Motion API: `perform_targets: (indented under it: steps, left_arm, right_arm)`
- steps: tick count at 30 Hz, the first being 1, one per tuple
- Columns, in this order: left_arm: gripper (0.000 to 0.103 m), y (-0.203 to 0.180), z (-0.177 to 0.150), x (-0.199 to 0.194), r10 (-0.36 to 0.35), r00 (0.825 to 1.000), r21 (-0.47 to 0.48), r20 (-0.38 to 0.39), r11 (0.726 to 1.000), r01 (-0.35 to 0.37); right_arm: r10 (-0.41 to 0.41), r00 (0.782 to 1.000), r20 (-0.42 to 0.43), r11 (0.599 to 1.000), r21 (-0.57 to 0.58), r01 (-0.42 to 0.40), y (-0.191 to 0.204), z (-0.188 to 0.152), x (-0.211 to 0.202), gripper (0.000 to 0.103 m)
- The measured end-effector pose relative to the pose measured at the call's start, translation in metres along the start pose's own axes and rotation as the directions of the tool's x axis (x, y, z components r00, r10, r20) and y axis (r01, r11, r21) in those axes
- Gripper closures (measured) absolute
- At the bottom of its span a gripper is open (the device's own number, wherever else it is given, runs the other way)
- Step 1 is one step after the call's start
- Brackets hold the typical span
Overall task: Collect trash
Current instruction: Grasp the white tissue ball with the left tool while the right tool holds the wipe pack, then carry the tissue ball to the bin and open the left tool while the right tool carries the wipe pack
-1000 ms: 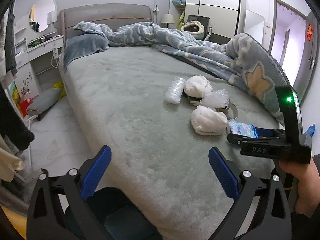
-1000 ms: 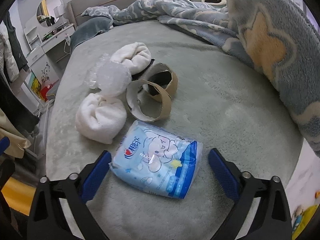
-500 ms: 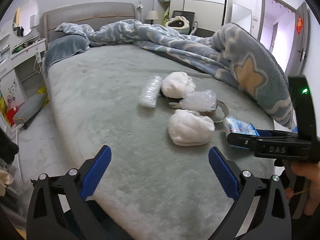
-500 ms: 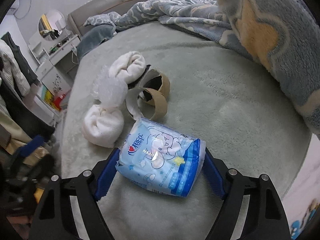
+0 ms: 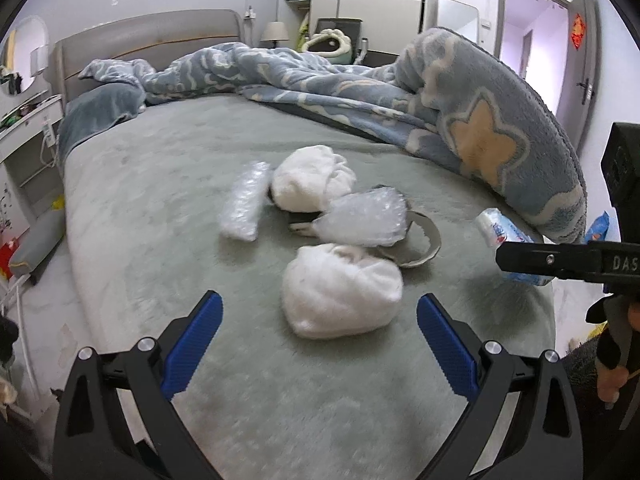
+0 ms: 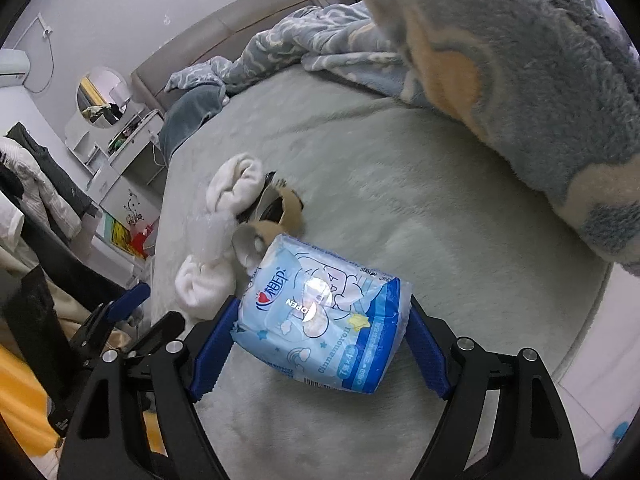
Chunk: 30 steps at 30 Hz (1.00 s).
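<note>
My right gripper (image 6: 320, 344) is shut on a blue tissue pack (image 6: 324, 316) and holds it lifted above the grey-green bed (image 6: 400, 200); the pack also shows in the left wrist view (image 5: 508, 240). My left gripper (image 5: 318, 344) is open and empty, just in front of a white sock ball (image 5: 340, 292). Behind it lie a clear bubble wrap piece (image 5: 364, 220), cardboard tape rings (image 5: 420, 244), a second white sock ball (image 5: 312, 180) and a bubble wrap roll (image 5: 244, 200). The same pile shows in the right wrist view, with a sock ball (image 6: 200, 284) and a cardboard ring (image 6: 256, 240).
A thick blue blanket (image 5: 480, 120) is heaped along the bed's right side and back. The bed's near edge drops to the floor at the left (image 5: 44, 280). A white dresser (image 6: 116, 148) stands left of the bed. The right gripper's body (image 5: 568, 260) is at the right.
My right gripper closed on the tissue pack and lifted it off the bed. My left gripper moved forward over the bed toward the near sock ball.
</note>
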<state>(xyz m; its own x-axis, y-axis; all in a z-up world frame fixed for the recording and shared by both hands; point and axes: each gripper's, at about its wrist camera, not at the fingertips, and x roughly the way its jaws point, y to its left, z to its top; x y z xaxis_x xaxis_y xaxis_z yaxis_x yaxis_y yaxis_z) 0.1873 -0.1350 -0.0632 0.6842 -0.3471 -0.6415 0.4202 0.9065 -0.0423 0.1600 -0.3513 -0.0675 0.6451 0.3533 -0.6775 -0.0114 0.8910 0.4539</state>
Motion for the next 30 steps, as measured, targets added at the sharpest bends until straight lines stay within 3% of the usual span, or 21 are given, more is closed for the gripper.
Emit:
perform_targets:
  steps: [8, 9, 11, 15, 20, 30]
  left_arm:
    - [0.007, -0.007, 0.009, 0.024, -0.011, 1.0, 0.005, -0.019, 1.0, 0.011]
    - [0.008, -0.008, 0.009, 0.026, -0.011, 1.0, 0.004, -0.023, 1.0, 0.012]
    - [0.023, -0.008, 0.01, 0.032, -0.014, 0.999, 0.012, -0.04, 1.0, 0.014]
    - [0.029, -0.011, 0.008, 0.037, -0.037, 0.997, 0.022, -0.063, 0.999, 0.038]
    - [0.038, -0.006, 0.009, 0.029, -0.052, 0.996, -0.014, -0.076, 0.999, 0.052]
    - [0.04, 0.013, -0.007, -0.01, -0.011, 0.996, -0.073, -0.093, 0.997, 0.004]
  right_arm:
    - [0.006, 1.0, -0.008, 0.999, -0.033, -0.006, 0.001, -0.001, 0.002, 0.023]
    - [0.006, 1.0, -0.008, 0.999, -0.034, -0.006, 0.001, -0.001, 0.003, 0.023]
    - [0.005, 1.0, -0.013, 1.0, -0.029, -0.005, -0.002, -0.001, 0.004, 0.023]
    - [-0.002, 1.0, -0.022, 0.999, -0.038, 0.001, 0.002, -0.001, 0.006, 0.023]
    - [0.02, 1.0, -0.011, 0.997, -0.076, -0.02, 0.02, 0.001, 0.005, 0.023]
    - [0.081, 0.997, 0.001, 0.981, -0.175, -0.08, 0.072, -0.002, 0.007, 0.023]
